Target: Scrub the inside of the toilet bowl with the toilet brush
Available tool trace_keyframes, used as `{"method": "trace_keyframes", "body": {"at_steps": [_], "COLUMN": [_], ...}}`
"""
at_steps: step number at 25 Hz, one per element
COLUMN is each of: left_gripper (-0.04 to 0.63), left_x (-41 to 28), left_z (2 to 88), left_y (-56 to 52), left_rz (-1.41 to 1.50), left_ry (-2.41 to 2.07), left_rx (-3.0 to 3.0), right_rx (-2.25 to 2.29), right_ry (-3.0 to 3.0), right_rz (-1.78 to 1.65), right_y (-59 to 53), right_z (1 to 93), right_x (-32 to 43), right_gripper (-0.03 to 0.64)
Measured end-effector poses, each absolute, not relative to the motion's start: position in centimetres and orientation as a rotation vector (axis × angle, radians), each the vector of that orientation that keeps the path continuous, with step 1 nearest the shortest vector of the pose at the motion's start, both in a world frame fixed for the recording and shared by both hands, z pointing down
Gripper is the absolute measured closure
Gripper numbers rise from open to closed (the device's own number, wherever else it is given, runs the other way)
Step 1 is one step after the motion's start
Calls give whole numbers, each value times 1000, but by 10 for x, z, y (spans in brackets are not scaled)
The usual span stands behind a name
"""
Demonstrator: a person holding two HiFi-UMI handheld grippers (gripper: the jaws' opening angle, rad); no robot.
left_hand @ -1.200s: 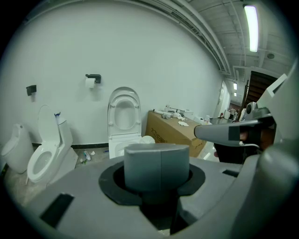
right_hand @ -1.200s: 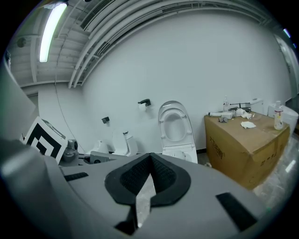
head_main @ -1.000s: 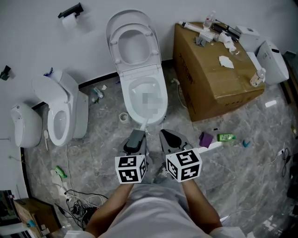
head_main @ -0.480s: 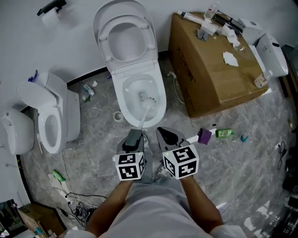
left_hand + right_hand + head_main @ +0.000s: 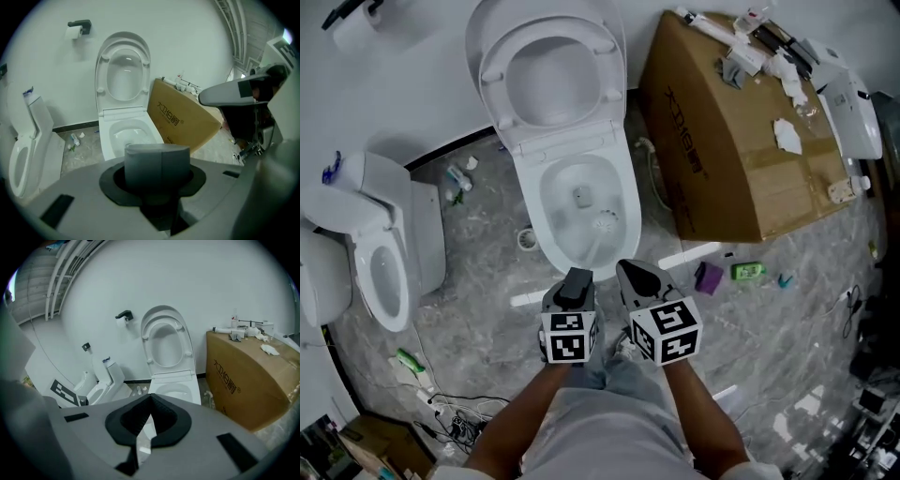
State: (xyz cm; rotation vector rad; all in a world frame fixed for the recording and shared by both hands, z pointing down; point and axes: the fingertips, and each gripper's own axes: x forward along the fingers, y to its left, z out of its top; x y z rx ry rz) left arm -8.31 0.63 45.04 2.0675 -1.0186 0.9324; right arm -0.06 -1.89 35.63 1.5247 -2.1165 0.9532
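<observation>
Left gripper is clamping the toilet brush, its long axis pointing ahead of the jaws, head down in the toilet bowl; right gripper is resting closed, empty, above marble floor.

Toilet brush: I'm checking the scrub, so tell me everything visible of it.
The toilet brush has a round white bristle head, a slim white shaft and a thick grey grip. The head sits inside the toilet bowl, right of the drain; the shaft slants back over the front rim to the left gripper, shut on the grip.
</observation>
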Motion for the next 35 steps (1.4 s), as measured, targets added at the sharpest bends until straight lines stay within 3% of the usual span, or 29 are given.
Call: {"method": "trace_keyframes", "body": {"at_steps": [15,35], "left_gripper": [437,437], "left_x": [-76,-39], "left_z": [556,599], "left_y": [-76,-106], "left_rz": [967,886], "left_ry": [-901,-1037], "left_rx": [2025,2085], "right_rx": [1518,1398], "right_ry": [-2044,-2127], "right_rz": [986,1017], "right_y": [-111,-92], "right_z": [439,527], "right_x": [-20,8], "right_gripper": [620,620]}}
